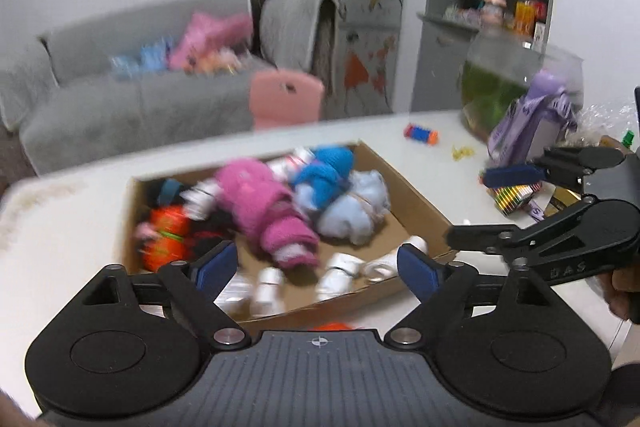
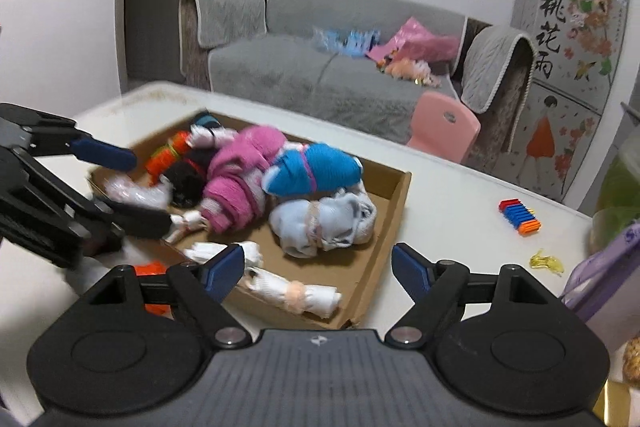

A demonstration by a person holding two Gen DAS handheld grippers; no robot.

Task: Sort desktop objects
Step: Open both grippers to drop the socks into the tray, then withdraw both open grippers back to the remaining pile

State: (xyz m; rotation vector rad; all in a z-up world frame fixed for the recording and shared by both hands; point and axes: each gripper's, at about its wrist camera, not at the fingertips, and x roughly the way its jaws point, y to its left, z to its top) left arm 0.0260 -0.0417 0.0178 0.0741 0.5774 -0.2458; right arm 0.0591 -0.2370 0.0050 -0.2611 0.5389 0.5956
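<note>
A shallow cardboard tray [image 1: 420, 215] [image 2: 384, 227] lies on the white table and holds rolled socks. Among them are a pink roll [image 1: 264, 211] [image 2: 240, 171], a blue one [image 1: 328, 167] [image 2: 316, 167], a pale blue bundle [image 1: 356, 207] [image 2: 320, 223], an orange roll [image 1: 168, 231] and white rolls [image 1: 340, 267] [image 2: 296, 291]. My left gripper [image 1: 316, 263] [image 2: 150, 191] hovers open over the tray's near left side, nothing between its fingers. My right gripper [image 2: 318, 263] [image 1: 468, 207] is open over the tray's near right corner, also empty.
An orange-and-blue toy [image 1: 420, 135] [image 2: 520, 217] and a small yellow piece [image 2: 546, 261] lie on the table to the right. A purple bag [image 1: 528, 123] and a green-filled glass jar [image 1: 492, 87] stand at the right edge. A pink chair [image 1: 286, 99] and grey sofa are behind.
</note>
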